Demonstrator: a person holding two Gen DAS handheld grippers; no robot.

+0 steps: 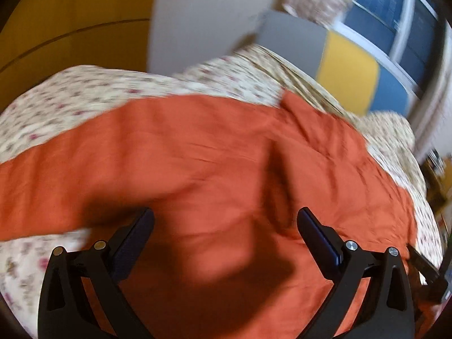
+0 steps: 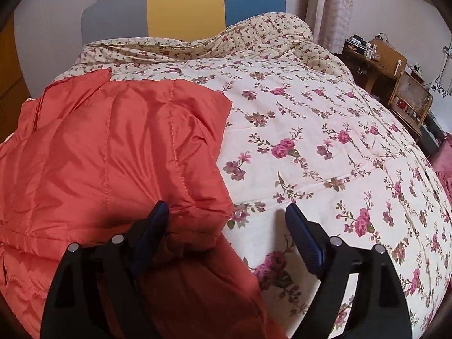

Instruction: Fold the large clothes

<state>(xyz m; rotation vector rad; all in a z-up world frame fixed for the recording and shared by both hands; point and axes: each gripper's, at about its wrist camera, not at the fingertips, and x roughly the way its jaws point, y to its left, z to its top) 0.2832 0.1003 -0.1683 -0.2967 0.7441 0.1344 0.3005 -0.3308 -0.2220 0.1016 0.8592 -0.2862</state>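
both tools gape over unlabelled orange jacket.

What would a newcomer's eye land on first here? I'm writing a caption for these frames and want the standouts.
First, the orange quilted jacket, spread over the left side of the floral bedspread. Both the right gripper and the left gripper hang open over it; the right one straddles its near edge. Behind the bed stands a grey, yellow and blue headboard.

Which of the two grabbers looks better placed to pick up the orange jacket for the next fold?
Probably the right gripper: it is open beside a folded edge of the orange jacket, which lies between its fingers. The left gripper, also open, faces the jacket's flat middle.
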